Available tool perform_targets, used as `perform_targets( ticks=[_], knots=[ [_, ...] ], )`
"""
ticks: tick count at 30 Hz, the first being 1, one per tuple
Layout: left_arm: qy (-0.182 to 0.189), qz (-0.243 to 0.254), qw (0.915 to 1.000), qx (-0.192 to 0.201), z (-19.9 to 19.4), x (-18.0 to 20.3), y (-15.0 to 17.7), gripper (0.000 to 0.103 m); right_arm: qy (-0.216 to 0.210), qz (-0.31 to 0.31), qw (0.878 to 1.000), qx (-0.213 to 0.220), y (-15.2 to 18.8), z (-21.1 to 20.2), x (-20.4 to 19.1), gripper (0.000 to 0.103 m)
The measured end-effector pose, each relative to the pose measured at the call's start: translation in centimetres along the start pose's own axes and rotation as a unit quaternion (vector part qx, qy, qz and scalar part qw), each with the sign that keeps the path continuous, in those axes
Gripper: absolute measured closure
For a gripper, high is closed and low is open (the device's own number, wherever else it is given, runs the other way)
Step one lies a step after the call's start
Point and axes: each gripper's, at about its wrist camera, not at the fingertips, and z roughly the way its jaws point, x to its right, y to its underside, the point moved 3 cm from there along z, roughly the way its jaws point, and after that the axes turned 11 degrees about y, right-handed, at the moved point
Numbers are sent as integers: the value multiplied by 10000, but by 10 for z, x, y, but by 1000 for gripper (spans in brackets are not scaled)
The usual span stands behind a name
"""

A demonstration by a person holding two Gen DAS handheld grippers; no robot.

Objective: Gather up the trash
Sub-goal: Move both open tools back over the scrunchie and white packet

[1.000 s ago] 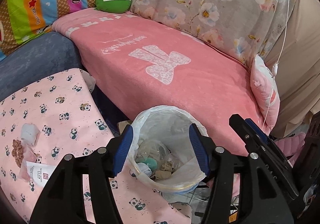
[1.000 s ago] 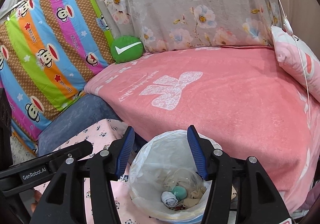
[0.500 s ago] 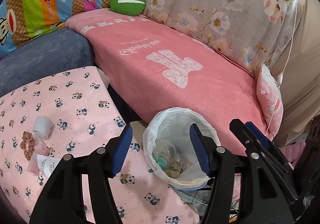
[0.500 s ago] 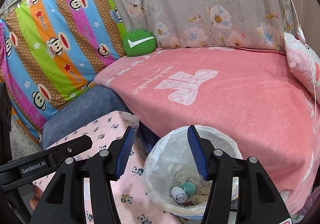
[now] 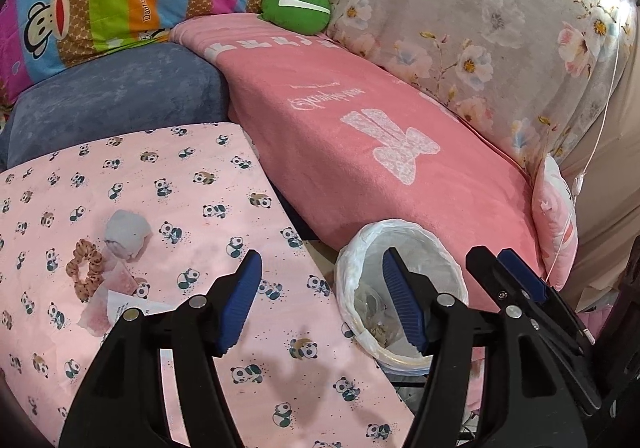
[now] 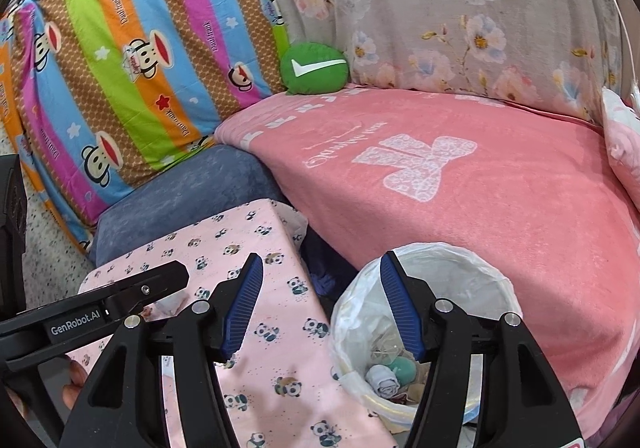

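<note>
A small bin with a white liner (image 5: 404, 240) (image 6: 448, 264) stands on the floor between the panda-cloth table and the pink sofa; crumpled trash (image 6: 390, 372) lies in it. On the table, in the left wrist view, lie a crumpled grey-white tissue (image 5: 127, 234), a leopard-print scrunchie (image 5: 84, 272), a pinkish wrapper (image 5: 106, 306) and a printed paper slip (image 5: 124, 304). My left gripper (image 5: 322, 300) is open and empty, above the table's right edge. My right gripper (image 6: 322, 300) is open and empty, beside the bin; it also shows at the right of the left view (image 5: 520, 280).
The table has a pink panda-print cloth (image 5: 180, 175) (image 6: 256, 244). A pink blanket covers the sofa seat (image 5: 360, 135), with a green round cushion (image 5: 298, 5), a blue-grey cushion (image 5: 116, 95), a striped monkey-print cover (image 6: 132, 59) and a pink pillow (image 5: 556, 219).
Both grippers have swung left, away from above the bin toward the table. The bin has slid right in both views and the table's trash has come nearer the centre.
</note>
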Motion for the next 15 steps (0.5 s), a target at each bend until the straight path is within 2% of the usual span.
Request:
perform_targets(
  ticks=[9, 15],
  knots=[
    [-313, -386, 9988, 56, -16, -57, 7, 43, -289, -383, 9986, -239, 16, 10, -53, 43],
    [-712, -757, 9946, 52, -27, -113, 20, 37, -533, -672, 9949, -522, 38, 23, -93, 43]
  ],
)
